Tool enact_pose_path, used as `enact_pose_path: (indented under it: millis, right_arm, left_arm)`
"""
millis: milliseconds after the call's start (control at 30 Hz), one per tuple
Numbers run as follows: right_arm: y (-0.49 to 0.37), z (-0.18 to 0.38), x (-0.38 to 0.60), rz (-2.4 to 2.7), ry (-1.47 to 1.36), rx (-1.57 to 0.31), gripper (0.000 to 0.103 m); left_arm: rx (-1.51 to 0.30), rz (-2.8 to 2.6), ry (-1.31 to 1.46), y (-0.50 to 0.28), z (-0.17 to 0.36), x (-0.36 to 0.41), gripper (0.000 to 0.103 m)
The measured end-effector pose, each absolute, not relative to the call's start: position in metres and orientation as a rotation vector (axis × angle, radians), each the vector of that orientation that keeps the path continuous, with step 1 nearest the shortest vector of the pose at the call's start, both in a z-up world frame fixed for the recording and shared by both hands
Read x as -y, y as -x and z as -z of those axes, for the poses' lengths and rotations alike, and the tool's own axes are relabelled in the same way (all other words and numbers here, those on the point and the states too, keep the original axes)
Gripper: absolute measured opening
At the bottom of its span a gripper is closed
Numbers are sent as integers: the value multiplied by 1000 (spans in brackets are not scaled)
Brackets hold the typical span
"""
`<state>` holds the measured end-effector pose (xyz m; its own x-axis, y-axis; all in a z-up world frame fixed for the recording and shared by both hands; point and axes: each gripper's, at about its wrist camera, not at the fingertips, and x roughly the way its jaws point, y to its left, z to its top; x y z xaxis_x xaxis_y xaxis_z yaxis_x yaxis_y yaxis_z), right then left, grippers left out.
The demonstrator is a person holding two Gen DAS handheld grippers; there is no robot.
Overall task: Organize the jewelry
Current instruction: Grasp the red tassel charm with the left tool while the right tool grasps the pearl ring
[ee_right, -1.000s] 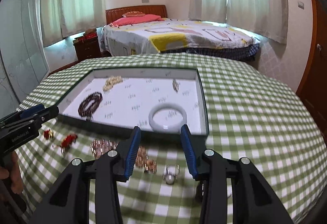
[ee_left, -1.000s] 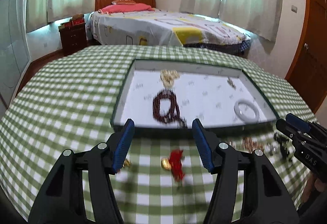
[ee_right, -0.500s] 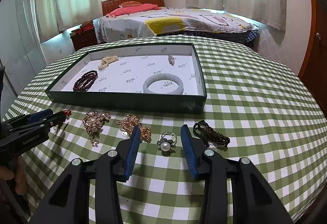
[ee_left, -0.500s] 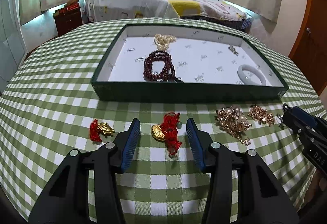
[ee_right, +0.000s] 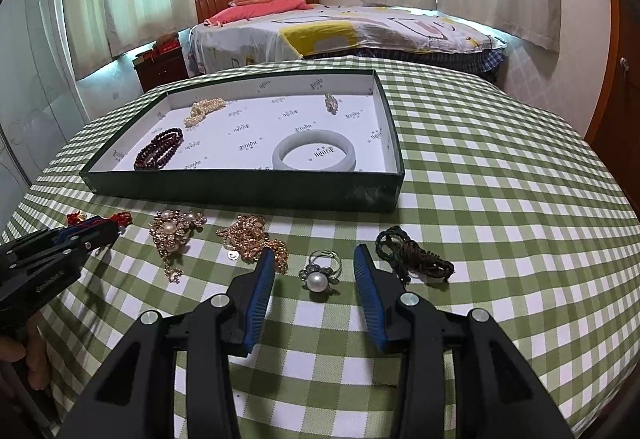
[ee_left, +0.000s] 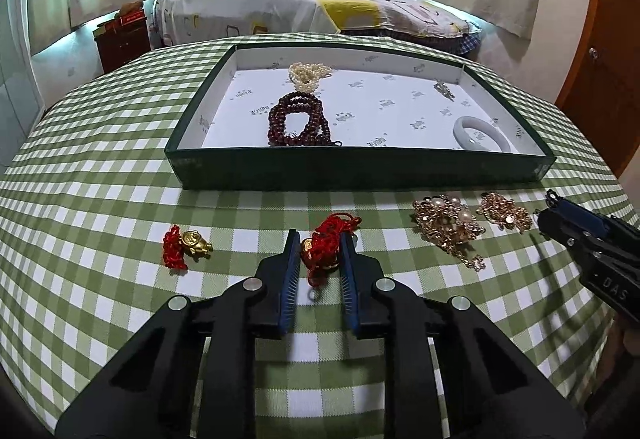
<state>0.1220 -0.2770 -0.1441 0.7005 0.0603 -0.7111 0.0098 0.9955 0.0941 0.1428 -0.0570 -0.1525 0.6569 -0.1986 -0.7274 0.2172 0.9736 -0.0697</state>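
Note:
My left gripper (ee_left: 320, 239) is shut on a red-cord gold charm (ee_left: 326, 243) on the checked cloth. A second red-and-gold charm (ee_left: 186, 245) lies to its left. The green tray (ee_left: 360, 169) beyond holds dark red beads (ee_left: 298, 119), pearls (ee_left: 308, 75), a small pendant (ee_left: 444, 89) and a white bangle (ee_left: 480, 131). My right gripper (ee_right: 314, 259) is open, its fingers either side of a pearl ring (ee_right: 320, 273). A gold brooch (ee_right: 174, 229), a gold chain (ee_right: 252, 237) and a dark braided cord (ee_right: 416, 257) lie nearby.
The round table with a green checked cloth (ee_right: 500, 199) drops away at its edges. A bed (ee_left: 312, 11) and a nightstand (ee_left: 122, 41) stand behind. The left gripper shows in the right wrist view (ee_right: 104, 229), and the right gripper in the left wrist view (ee_left: 552, 215).
My left gripper came down toward the table and closed on the red-cord charm. My right gripper lowered until the pearl ring lay between its open fingers.

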Motion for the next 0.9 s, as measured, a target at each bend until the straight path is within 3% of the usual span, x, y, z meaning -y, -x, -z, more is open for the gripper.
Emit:
enact_pose_path:
  millis: [167, 433, 900]
  right_arm:
    - [-125, 150, 279, -23, -96, -820, 41]
    - [-124, 152, 279, -14, -74, -818, 24]
    - [-118, 140, 275, -31, -59, -783, 21]
  left_arm:
    - [-803, 241, -20, -140, 148, 55, 20]
    - [-797, 235, -12, -139, 145, 52, 20]
    - [-780, 233, -4, -135, 140, 48, 20]
